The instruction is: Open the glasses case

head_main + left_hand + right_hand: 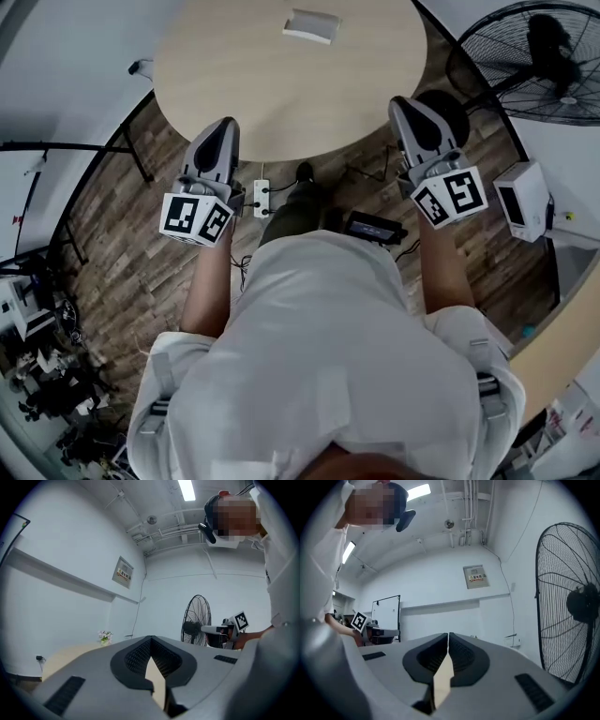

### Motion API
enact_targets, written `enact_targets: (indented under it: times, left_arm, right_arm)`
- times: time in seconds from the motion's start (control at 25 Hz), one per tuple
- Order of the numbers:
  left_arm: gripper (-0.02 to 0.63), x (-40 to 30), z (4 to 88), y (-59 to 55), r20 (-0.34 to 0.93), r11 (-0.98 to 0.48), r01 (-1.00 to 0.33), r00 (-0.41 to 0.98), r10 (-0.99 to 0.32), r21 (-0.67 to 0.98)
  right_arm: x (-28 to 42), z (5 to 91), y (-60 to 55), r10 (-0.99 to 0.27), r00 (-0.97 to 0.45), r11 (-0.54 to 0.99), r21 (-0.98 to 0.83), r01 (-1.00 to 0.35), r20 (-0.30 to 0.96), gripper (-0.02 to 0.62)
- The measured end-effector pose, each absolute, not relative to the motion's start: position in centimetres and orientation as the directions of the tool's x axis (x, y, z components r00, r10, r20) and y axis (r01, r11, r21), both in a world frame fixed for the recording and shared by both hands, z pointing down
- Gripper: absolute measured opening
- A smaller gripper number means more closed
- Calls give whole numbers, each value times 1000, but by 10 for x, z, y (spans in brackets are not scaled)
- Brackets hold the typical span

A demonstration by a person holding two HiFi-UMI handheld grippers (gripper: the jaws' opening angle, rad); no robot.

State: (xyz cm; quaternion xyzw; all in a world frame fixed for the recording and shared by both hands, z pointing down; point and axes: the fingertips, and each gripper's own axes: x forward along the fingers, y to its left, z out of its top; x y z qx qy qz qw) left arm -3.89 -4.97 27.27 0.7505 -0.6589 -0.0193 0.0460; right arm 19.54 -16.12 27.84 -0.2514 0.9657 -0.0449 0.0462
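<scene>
In the head view, the glasses case point(310, 25) lies shut at the top centre on the round wooden table point(234, 75), its contents unseen. It is well apart from the left gripper point(226, 128) and right gripper point(407, 106), which are both held over the near table edge. A floor fan point(534, 61) stands at the upper right. In the left gripper view, the jaws meet at their tips with nothing between them. In the right gripper view, the jaws are likewise pressed together and empty, with the fan at the right of the frame.
</scene>
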Motion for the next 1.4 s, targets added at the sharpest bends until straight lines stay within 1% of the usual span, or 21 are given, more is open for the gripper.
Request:
enact_targets:
  times: [0.24, 0.44, 0.64, 0.96, 1.16, 1.4]
  left_arm:
    - [12, -34, 293, -10, 66, -102, -987, 111, -992, 126]
    - [12, -27, 304, 13, 96, -110, -985, 123, -988, 136]
    - [12, -35, 321, 24, 112, -122, -985, 136, -984, 123]
    - [12, -60, 339, 25, 142, -166, -973, 188, -972, 159]
    - [12, -81, 333, 26, 146, -193, -975, 208, -967, 112]
    - [12, -91, 325, 23, 126, -218, -969, 232, -964, 119]
  right_arm:
    - [179, 320, -112, -423, -906, 896, -151, -417, -13, 28]
    - [172, 339, -87, -399, -916, 902, -169, -398, 29, 28]
    - [169, 350, -78, -430, -902, 881, -197, -431, 49, 26]
    - [143, 356, -79, -504, -858, 830, -218, -513, 100, 26]
    - [125, 342, -77, -537, -838, 813, -203, -545, 100, 26]
    - [118, 334, -78, -548, -830, 810, -181, -558, 104, 25]
